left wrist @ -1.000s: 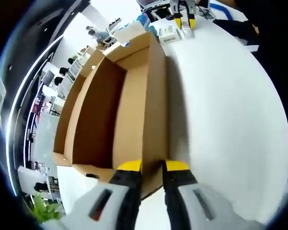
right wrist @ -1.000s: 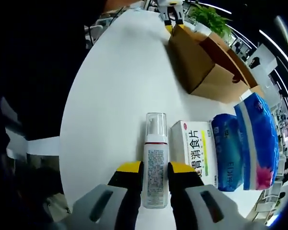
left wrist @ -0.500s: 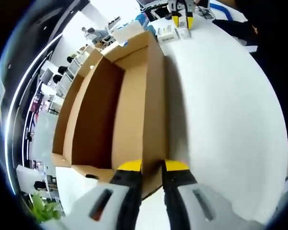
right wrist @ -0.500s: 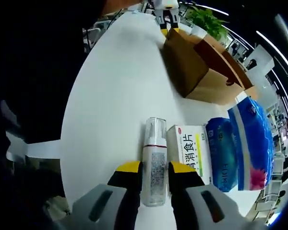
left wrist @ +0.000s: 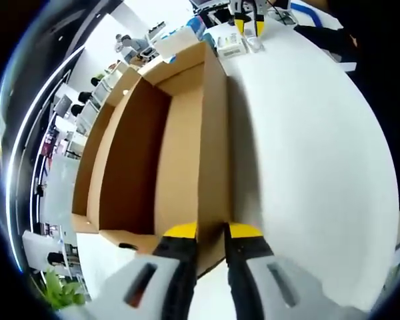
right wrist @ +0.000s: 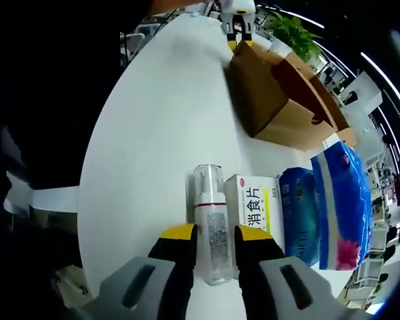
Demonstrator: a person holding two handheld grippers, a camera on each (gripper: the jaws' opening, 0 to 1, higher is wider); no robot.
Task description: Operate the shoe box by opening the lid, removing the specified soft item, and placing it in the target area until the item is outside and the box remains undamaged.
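The brown cardboard shoe box (left wrist: 187, 133) stands open on the white table, its inside bare as far as I can see. My left gripper (left wrist: 212, 232) is shut on the box's near end wall. In the right gripper view the same shoe box (right wrist: 263, 97) lies far off, with the left gripper (right wrist: 239, 37) at its far end. My right gripper (right wrist: 211, 233) is shut on a clear pump bottle (right wrist: 209, 213) lying on the table. Two soft blue tissue packs (right wrist: 333, 200) rest to the right of it.
A white medicine box (right wrist: 253, 207) with red and green print lies between the bottle and the tissue packs. The white table (right wrist: 160, 120) spreads wide to the left, its edge curving near a person's dark clothes. A green plant (right wrist: 290, 27) stands beyond the box.
The right gripper with the bottle has shifted slightly, and the bottle's top now leans left, away from the medicine box. The left gripper holds still on the box wall.
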